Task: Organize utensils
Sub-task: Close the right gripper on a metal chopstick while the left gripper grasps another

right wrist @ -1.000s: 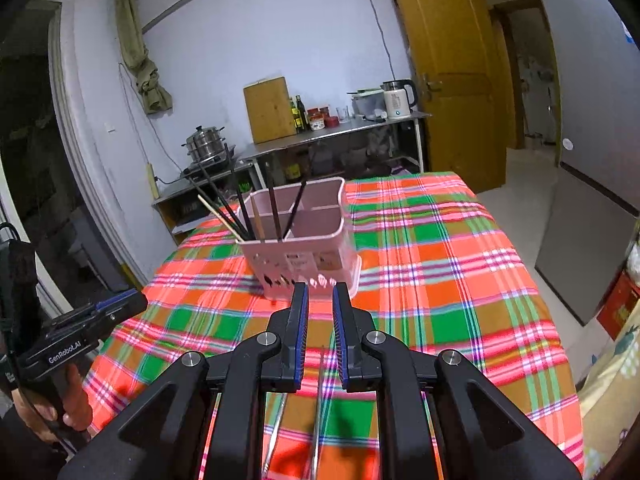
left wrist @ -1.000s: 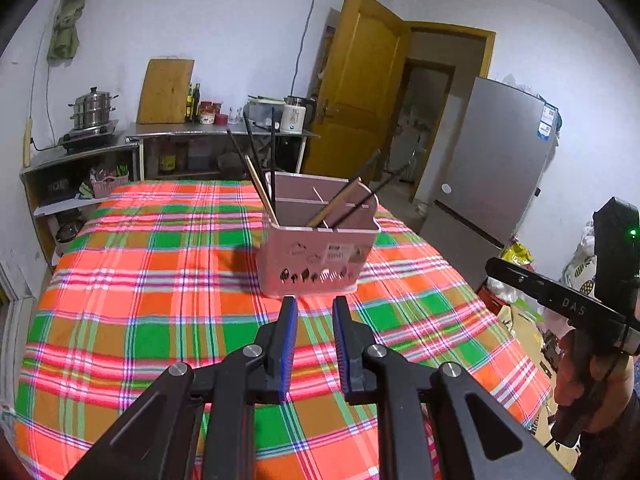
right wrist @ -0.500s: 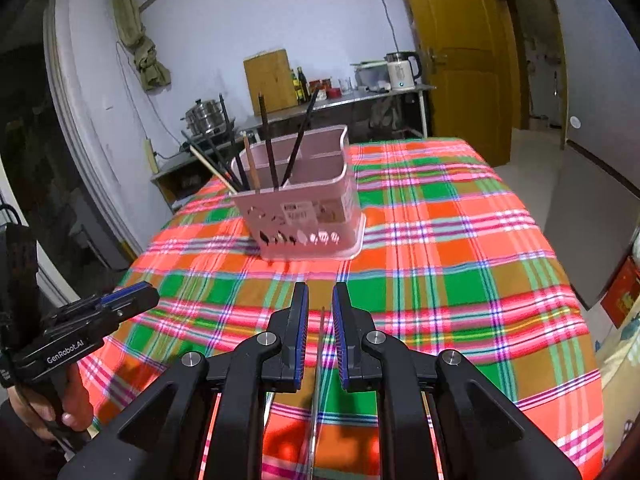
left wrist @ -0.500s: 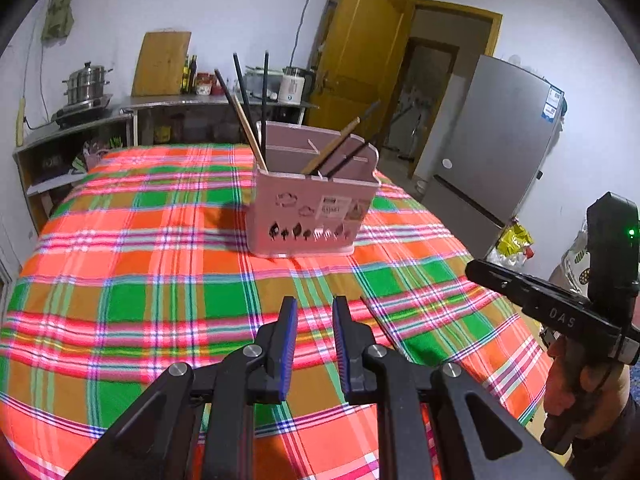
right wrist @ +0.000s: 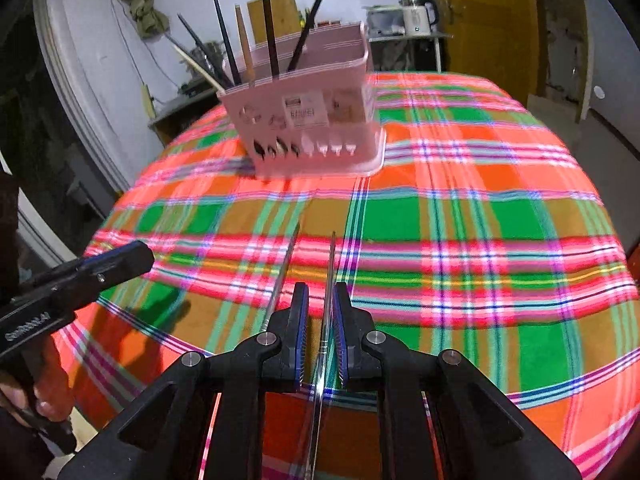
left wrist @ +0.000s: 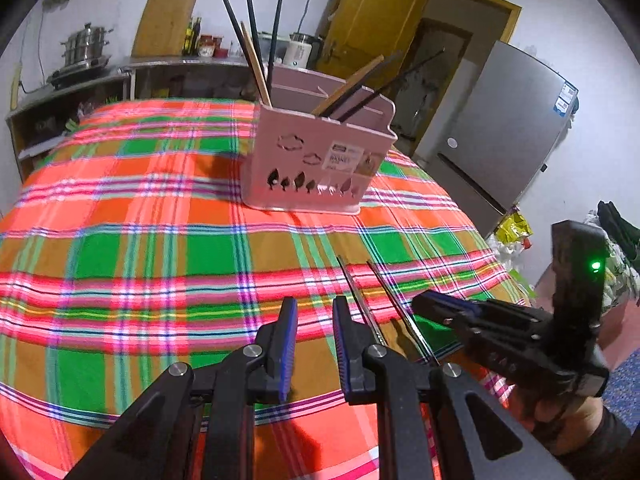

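Observation:
A pink utensil holder stands on the plaid tablecloth and holds several dark and wooden chopsticks; it also shows in the right wrist view. Two metal chopsticks lie flat near the table's front edge; in the right wrist view they run toward the holder. My right gripper is low over them, slightly open, with one chopstick between its fingers. My left gripper is slightly open and empty, just left of the chopsticks. The right gripper shows at the right in the left wrist view.
A grey fridge and a yellow door stand beyond the table's right side. A counter with a steamer pot, cutting board and kettle runs along the back wall. The table edge is close under both grippers.
Both grippers have dropped lower and nearer the tablecloth. The right gripper has come down around one of the flat metal chopsticks. The left gripper stays empty.

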`<state>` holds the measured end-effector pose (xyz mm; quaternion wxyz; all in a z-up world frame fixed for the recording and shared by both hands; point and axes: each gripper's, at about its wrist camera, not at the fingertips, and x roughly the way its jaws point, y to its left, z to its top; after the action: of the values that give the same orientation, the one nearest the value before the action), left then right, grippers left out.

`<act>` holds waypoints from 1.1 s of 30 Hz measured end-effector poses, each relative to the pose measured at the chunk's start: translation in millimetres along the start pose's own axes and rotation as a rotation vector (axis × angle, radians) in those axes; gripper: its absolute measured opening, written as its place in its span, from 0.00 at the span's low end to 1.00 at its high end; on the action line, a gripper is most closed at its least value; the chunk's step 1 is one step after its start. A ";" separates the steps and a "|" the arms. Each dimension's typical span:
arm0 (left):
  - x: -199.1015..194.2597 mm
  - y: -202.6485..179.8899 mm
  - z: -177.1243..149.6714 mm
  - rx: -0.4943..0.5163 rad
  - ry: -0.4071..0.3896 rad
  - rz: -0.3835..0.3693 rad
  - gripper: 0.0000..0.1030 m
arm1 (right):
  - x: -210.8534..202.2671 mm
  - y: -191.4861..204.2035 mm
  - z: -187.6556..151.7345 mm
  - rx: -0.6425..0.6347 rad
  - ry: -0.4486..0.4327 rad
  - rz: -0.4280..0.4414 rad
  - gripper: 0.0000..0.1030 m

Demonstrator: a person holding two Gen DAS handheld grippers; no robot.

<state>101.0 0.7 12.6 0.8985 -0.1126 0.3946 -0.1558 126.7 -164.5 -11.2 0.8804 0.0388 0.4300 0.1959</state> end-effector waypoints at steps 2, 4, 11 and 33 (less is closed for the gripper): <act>8.6 -1.6 0.3 -0.006 0.019 -0.011 0.17 | 8.2 -1.0 -1.0 0.001 0.021 -0.011 0.12; 18.5 -4.0 1.8 -0.010 0.040 -0.022 0.17 | 15.7 -3.1 -1.3 0.004 0.041 -0.016 0.12; 56.0 -17.6 9.7 -0.025 0.114 -0.061 0.17 | 15.7 -15.7 -5.0 0.022 0.048 -0.035 0.09; 63.1 -3.0 -3.4 0.047 0.166 0.094 0.05 | 8.4 -31.0 -7.1 0.070 0.055 -0.042 0.08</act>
<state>138.3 -25.6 -31.3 0.8715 -0.0597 0.4686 -0.1315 135.5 -190.6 -29.3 0.8702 0.0553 0.4614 0.1634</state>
